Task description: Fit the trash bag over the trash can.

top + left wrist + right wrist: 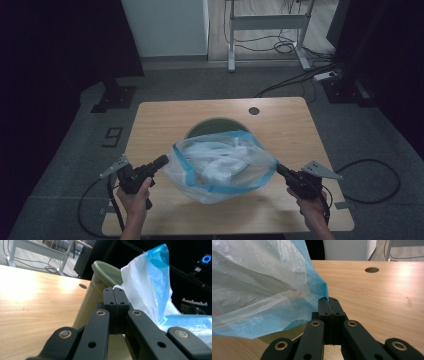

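Between the two grippers, the plastic bag [220,165] hangs stretched over the green bin [212,126], left gripper [164,160] and right gripper [278,169] each clamped on its blue rim; pulling apart harder could tear the film.

Both forearms enter from below, each hand wrapped around a black gripper. The left gripper [161,162] angles up and to the right, the right gripper [280,169] up and to the left, tips facing each other well apart, jaws on both pressed together.
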Action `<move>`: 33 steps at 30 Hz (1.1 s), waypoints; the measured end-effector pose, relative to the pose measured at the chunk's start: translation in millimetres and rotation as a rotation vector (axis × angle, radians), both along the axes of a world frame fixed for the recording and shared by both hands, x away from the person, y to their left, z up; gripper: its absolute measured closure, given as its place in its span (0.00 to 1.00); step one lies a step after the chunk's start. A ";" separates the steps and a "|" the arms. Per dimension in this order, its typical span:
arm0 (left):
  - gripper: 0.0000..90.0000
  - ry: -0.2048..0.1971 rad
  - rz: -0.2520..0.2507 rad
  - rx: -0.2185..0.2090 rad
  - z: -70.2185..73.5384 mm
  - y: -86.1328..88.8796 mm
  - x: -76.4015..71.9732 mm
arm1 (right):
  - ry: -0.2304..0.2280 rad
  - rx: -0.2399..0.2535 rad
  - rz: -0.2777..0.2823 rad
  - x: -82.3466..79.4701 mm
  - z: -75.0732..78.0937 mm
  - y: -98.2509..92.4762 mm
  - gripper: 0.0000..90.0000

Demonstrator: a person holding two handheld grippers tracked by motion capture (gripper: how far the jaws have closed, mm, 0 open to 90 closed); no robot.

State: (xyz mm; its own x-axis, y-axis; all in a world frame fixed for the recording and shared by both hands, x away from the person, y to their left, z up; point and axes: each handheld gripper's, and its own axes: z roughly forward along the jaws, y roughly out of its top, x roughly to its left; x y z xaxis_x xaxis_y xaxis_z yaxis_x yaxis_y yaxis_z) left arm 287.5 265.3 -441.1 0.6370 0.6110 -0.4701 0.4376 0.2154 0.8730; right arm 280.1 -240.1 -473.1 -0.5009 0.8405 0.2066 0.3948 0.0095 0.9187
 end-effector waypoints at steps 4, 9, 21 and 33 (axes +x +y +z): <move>0.99 -0.006 -0.022 -0.004 -1.4 -0.3 -1.7 | -0.011 -0.012 -0.029 -0.8 -3.7 1.8 0.89; 0.75 -0.052 -0.045 -0.010 13.0 -1.5 -4.3 | -0.065 0.024 -0.022 -10.5 4.5 2.5 0.78; 0.43 -0.100 -0.061 0.082 73.4 -11.9 10.6 | -0.174 0.007 0.062 -0.6 49.5 14.1 0.44; 0.46 -0.017 -0.191 0.251 87.1 -50.9 51.0 | -0.167 -0.049 0.178 23.6 73.4 52.3 0.43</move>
State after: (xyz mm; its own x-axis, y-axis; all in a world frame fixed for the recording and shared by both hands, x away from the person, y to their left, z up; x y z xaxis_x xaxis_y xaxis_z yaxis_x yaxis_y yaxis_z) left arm 338.5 214.4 -353.9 0.7578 0.5752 -0.3080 0.4345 -0.0927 0.8959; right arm 303.7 -187.8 -399.7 -0.6661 0.7426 0.0698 0.2254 0.1111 0.9679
